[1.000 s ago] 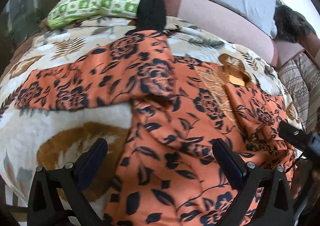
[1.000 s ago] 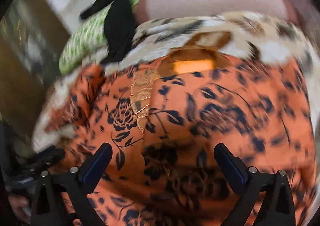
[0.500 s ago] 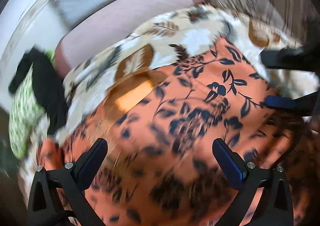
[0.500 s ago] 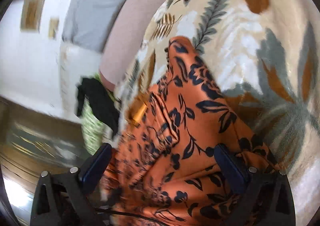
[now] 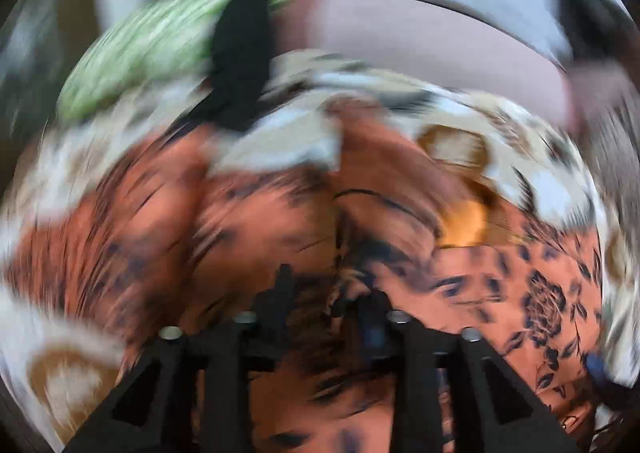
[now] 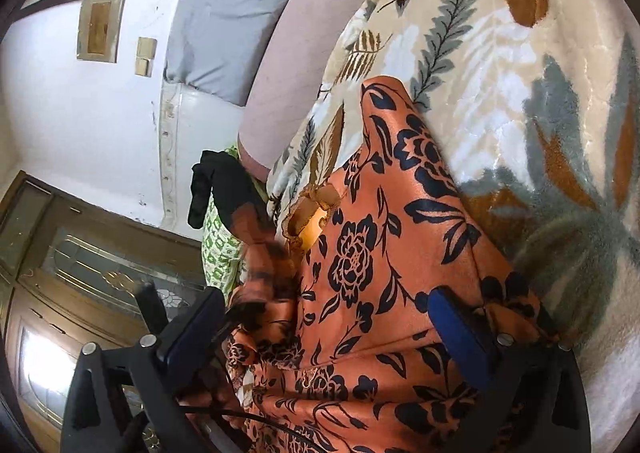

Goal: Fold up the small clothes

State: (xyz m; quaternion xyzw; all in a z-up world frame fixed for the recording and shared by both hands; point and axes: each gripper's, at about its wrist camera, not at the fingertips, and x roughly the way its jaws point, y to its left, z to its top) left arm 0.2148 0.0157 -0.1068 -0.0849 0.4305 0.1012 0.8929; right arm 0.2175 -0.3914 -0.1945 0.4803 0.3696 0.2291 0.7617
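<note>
An orange garment with black flowers (image 6: 372, 253) lies on a leaf-patterned blanket (image 6: 520, 53). In the blurred left wrist view it (image 5: 500, 293) spreads across the middle. My left gripper (image 5: 324, 297) has its jaws close together with a fold of the orange cloth between them. My right gripper (image 6: 324, 317) is open, its blue pads either side of the garment's near part, the cloth bunched between and under them.
A green-and-white pillow (image 5: 148, 49) with a black garment (image 5: 240, 53) draped over it lies at the bed's far end. A pink bolster (image 6: 304, 37) and grey pillow (image 6: 236, 1) line the wall. A wooden glazed door (image 6: 60, 273) stands beyond.
My left gripper has closed from wide open onto the orange cloth and is swinging fast. My right gripper stays open and has tilted a little more over the garment.
</note>
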